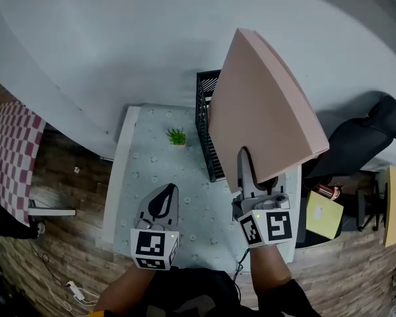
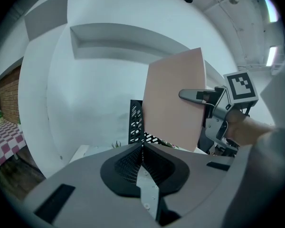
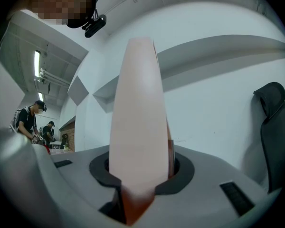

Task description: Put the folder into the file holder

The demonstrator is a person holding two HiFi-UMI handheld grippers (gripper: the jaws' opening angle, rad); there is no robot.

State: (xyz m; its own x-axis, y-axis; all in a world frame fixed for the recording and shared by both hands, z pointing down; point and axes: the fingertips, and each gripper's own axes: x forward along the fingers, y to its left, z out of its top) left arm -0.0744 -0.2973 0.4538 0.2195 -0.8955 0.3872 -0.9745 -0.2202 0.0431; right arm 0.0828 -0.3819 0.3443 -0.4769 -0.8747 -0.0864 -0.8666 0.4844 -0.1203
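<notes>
Transfer step. The right gripper [image 1: 247, 177], jaws clamped on the pink folder [image 1: 264, 104], holds it raised beside the black file holder [image 1: 206, 121], not yet inside. The left gripper [image 1: 162, 202], short of the holder, has its jaws closed and empty. The next move likely calls for aligning the folder's lower edge over a slot, then lowering it.

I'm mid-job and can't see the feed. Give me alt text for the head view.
The right gripper is clamped on the lower edge of a pink folder and holds it upright, close to the black mesh file holder and not yet in it. The left gripper hovers over the table, shut and empty.
</notes>
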